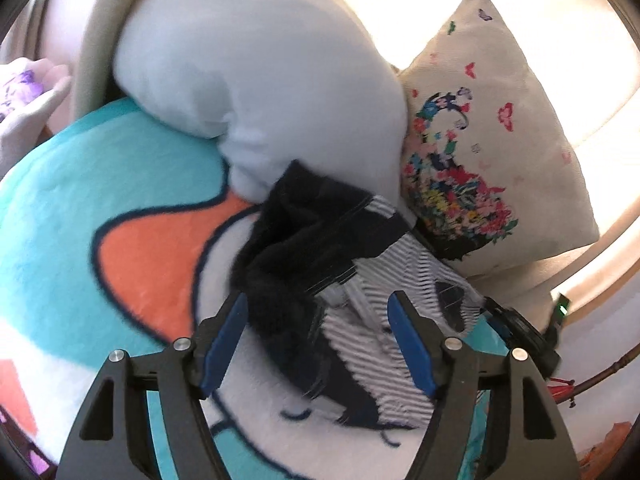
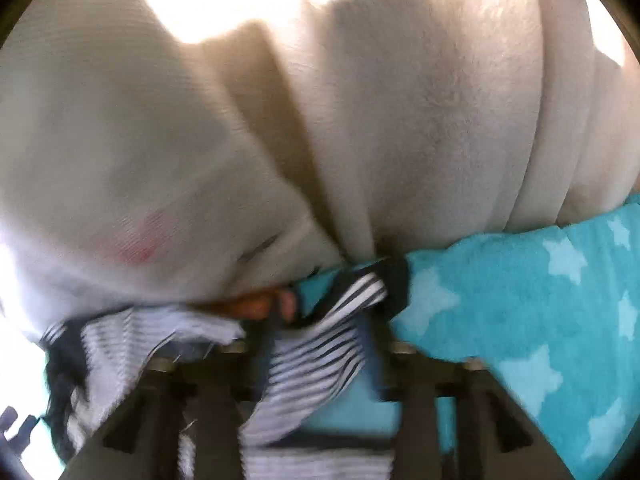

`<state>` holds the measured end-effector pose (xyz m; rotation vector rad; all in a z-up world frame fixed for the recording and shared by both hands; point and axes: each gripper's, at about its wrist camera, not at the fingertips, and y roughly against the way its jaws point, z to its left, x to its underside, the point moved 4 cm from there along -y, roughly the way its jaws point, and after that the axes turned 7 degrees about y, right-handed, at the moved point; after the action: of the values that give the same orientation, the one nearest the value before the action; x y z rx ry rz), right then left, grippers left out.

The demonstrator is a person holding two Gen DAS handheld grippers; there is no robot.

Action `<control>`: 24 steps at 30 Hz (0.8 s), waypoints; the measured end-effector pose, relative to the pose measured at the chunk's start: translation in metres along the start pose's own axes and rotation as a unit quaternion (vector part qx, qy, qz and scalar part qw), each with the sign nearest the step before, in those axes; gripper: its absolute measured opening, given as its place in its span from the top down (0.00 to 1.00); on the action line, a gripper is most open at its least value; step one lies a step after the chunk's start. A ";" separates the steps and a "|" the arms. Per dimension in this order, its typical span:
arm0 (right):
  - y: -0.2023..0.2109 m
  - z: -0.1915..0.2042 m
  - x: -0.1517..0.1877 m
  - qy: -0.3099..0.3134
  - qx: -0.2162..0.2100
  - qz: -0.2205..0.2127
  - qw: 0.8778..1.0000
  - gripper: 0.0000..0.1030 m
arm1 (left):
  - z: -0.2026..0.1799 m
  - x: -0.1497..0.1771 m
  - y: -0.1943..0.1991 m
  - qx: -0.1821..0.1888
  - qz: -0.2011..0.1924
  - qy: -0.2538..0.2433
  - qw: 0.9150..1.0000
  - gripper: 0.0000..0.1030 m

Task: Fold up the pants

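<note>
The pants (image 1: 336,280) are a crumpled heap of navy cloth with grey-and-white striped lining, lying on a turquoise cartoon blanket (image 1: 80,200). My left gripper (image 1: 318,344) is open, its blue-padded fingers (image 1: 224,340) standing on either side of the heap's near part, just above it. The right gripper's black body (image 1: 516,328) shows at the heap's right edge. In the blurred right wrist view the striped cloth (image 2: 312,360) drapes over and between the right gripper's fingers (image 2: 320,364); whether they are closed on it is unclear.
A big pale blue plush toy (image 1: 256,80) and a cream cushion with a flower print (image 1: 480,140) lie right behind the pants. A cream sofa back (image 2: 400,100) and the star-patterned turquoise blanket (image 2: 540,320) fill the right wrist view.
</note>
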<state>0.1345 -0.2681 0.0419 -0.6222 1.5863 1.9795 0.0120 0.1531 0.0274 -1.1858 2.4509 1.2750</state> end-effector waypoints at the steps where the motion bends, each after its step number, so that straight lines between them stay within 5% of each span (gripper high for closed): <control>1: 0.006 -0.003 0.007 -0.005 -0.008 0.002 1.000 0.31 | 0.005 0.004 0.001 -0.007 0.000 0.000 1.000 0.26; 8: 0.052 -0.063 0.063 -0.058 -0.015 0.003 0.998 0.28 | 0.016 0.024 -0.018 0.013 0.042 0.008 0.999 0.22; 10: 0.053 -0.073 0.076 -0.060 -0.012 0.010 0.998 0.28 | 0.004 0.029 -0.028 0.019 0.045 -0.009 0.999 0.15; 15: 0.040 -0.075 0.094 -0.083 -0.038 0.020 0.996 0.27 | -0.009 0.038 -0.058 0.004 0.076 0.006 0.997 0.16; 17: 0.039 -0.069 0.097 -0.076 -0.045 0.025 0.996 0.27 | -0.008 0.038 -0.061 0.000 0.073 0.020 0.997 0.38; 19: 0.036 -0.060 0.095 -0.076 -0.064 0.029 0.995 0.44 | -0.005 0.040 -0.065 -0.023 0.094 0.023 0.995 0.91; 20: 0.034 -0.057 0.097 -0.077 -0.080 0.043 0.993 0.74 | -0.003 0.042 -0.064 -0.024 0.103 0.029 0.994 0.92; 21: 0.032 -0.055 0.100 -0.081 -0.091 0.051 0.991 0.84 | -0.001 0.042 -0.062 -0.026 0.101 0.031 0.994 0.92; 24: 0.044 -0.057 0.104 -0.091 -0.104 0.040 0.990 0.88 | 0.002 0.045 -0.041 -0.025 0.087 0.033 0.995 0.93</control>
<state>0.0289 -0.3201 -0.0049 -0.4465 1.3260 2.2109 0.0095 0.1143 -0.0204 -1.0617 2.6362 1.3701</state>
